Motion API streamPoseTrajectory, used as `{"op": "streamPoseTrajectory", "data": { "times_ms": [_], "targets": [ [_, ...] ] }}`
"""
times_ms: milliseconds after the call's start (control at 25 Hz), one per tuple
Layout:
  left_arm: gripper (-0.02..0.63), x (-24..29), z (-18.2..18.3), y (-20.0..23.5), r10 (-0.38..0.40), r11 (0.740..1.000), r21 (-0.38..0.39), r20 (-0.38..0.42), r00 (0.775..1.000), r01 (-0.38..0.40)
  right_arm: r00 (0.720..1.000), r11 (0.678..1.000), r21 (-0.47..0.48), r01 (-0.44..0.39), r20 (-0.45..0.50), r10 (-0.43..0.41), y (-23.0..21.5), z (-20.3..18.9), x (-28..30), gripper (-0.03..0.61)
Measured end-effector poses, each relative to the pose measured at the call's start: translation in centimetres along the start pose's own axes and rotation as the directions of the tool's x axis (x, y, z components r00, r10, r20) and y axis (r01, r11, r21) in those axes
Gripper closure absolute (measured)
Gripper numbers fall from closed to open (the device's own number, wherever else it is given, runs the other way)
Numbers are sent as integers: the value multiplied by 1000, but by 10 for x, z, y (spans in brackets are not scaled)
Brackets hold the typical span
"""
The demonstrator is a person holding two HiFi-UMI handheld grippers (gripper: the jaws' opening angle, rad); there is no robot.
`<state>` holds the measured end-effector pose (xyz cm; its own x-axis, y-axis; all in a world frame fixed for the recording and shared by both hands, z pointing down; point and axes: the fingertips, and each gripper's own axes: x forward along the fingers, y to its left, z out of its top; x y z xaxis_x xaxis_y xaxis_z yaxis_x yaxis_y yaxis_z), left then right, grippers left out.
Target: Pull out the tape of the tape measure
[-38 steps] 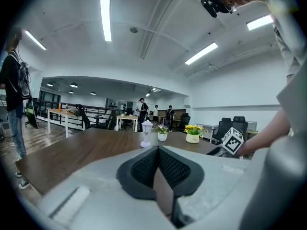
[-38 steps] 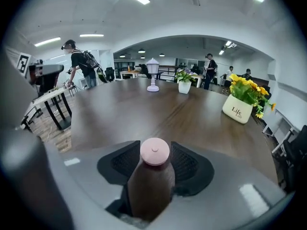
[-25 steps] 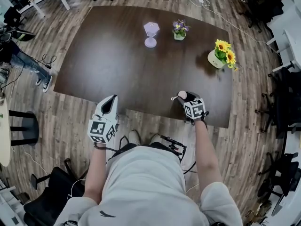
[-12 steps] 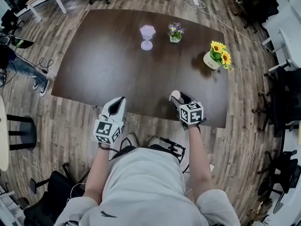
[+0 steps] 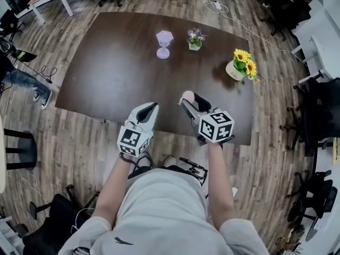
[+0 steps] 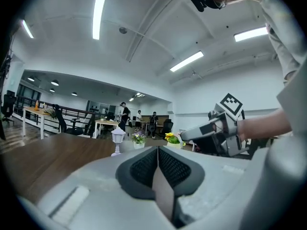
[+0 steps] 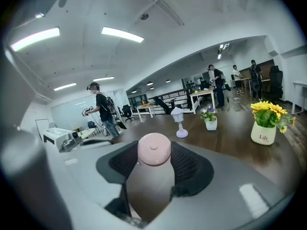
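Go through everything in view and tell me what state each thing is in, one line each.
Left gripper: jaws shut, nothing between them.
Right gripper: jaws closed on the tape measure.
Tape measure: held in the right jaws, no tape seen pulled out.
Lamp ornament: upright on the table.
Purple flower pot: upright.
Sunflower pot: upright.

Open-plan office. The floor point(image 5: 64, 137) is grey-brown wood plank, with cables point(image 5: 226, 7) trailing at the far end. A dark brown table point(image 5: 106, 73) stands centrally, with black office chairs point(image 5: 319, 110) to its right. The white ceiling point(image 6: 57, 42) carries strip lights point(image 6: 99, 13) — all lit.
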<state>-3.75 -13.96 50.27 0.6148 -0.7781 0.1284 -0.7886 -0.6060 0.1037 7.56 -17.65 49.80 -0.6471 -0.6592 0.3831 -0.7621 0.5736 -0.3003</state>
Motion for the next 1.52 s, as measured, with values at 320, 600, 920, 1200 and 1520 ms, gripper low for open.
{"op": "streamPoseTrajectory", "data": {
  "times_ms": [320, 600, 920, 1200, 1520],
  "targets": [
    [467, 28, 4, -27, -95, 989, 115, -9, 995, 95, 993, 995, -14, -101, 52, 102, 46, 31, 4, 364],
    [434, 32, 15, -37, -113, 981, 161, 12, 994, 109, 992, 992, -11, -128, 17, 128, 57, 24, 6, 363],
    [552, 26, 17, -31, -82, 984, 160, 19, 996, 78, 994, 994, -13, -112, 8, 112, 54, 21, 0, 362],
    [598, 23, 15, -32, -88, 981, 175, 9, 996, 85, 996, 995, -32, -90, 4, 91, 52, 16, 1, 362],
    [601, 14, 17, -32, -81, 972, 220, -4, 997, 80, 1000, 988, -154, 5, -21, -9, 43, 7, -2, 364]
  ]
}}
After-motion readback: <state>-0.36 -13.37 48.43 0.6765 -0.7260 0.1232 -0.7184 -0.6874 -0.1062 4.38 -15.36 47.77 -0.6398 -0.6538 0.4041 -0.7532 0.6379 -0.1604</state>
